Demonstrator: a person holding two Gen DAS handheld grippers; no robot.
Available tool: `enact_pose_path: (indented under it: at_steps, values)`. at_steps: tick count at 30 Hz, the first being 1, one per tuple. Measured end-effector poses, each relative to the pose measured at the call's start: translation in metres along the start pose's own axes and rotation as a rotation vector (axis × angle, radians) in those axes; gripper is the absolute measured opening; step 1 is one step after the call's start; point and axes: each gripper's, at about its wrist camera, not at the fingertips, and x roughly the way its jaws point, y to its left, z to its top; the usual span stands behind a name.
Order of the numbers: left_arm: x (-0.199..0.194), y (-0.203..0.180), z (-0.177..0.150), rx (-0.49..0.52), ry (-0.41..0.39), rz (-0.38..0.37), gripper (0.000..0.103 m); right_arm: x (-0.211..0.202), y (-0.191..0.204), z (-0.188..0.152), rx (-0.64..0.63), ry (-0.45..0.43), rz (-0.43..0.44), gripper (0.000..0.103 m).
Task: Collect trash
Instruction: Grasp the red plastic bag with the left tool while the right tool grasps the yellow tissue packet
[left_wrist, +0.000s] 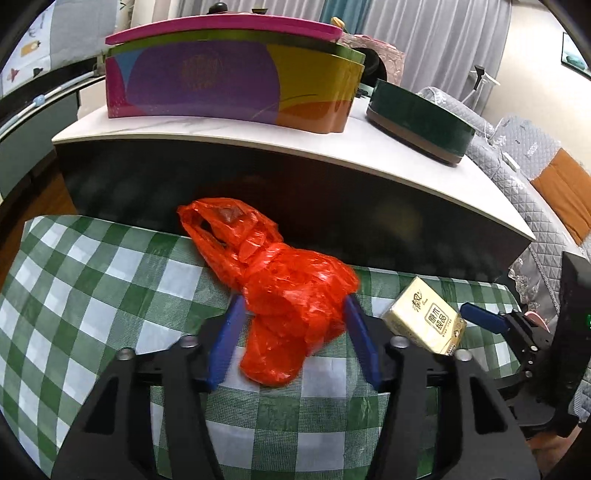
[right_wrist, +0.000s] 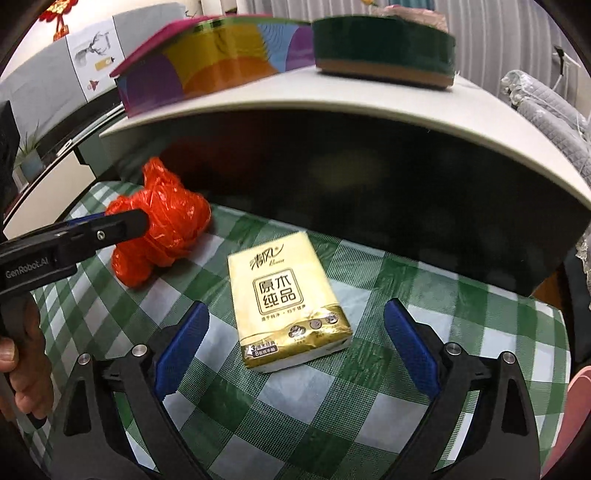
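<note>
A crumpled red plastic bag lies on the green-and-white checked cloth. My left gripper straddles its near end, with both blue pads pressing its sides. From the right wrist view, one left finger crosses the bag. A yellow tissue pack lies flat on the cloth, between the wide-open fingers of my right gripper; neither pad touches it. The left wrist view shows the pack to the right of the bag, with a right finger beside it.
Behind the cloth stands a low table with a white top and a dark front. On it sit a multicoloured box and a dark green box. A grey quilted sofa is at the right. A person's hand holds the left gripper.
</note>
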Motion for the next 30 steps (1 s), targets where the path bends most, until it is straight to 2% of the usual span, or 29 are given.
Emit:
enact_pose_path:
  at_steps: [1,3,4,5,8,11,30]
  values:
    - [0.0,-0.002,0.0,0.008,0.0,0.0,0.042,0.0,-0.001,0.0,0.005,0.002,0.0,0.089]
    - [-0.001,-0.006,0.0,0.025,0.001,0.005,0.033,-0.001,-0.003,0.0,0.006,0.006,-0.003,0.076]
    - [-0.002,-0.006,0.0,0.029,0.002,0.005,0.028,-0.001,-0.003,-0.001,0.004,0.011,0.001,0.065]
    - [-0.003,-0.007,0.0,0.03,0.0,0.006,0.023,-0.002,-0.004,-0.001,0.003,0.012,0.002,0.06]
    - [-0.008,-0.008,0.003,0.029,-0.011,0.001,0.017,-0.013,-0.005,-0.003,-0.001,-0.01,-0.01,0.058]
    - [-0.016,-0.011,0.004,0.033,-0.028,-0.005,0.014,-0.027,-0.01,-0.006,0.017,-0.029,-0.015,0.057]
    - [-0.076,-0.052,-0.015,0.117,-0.099,-0.043,0.013,-0.142,-0.026,-0.037,0.023,-0.136,-0.119,0.053]
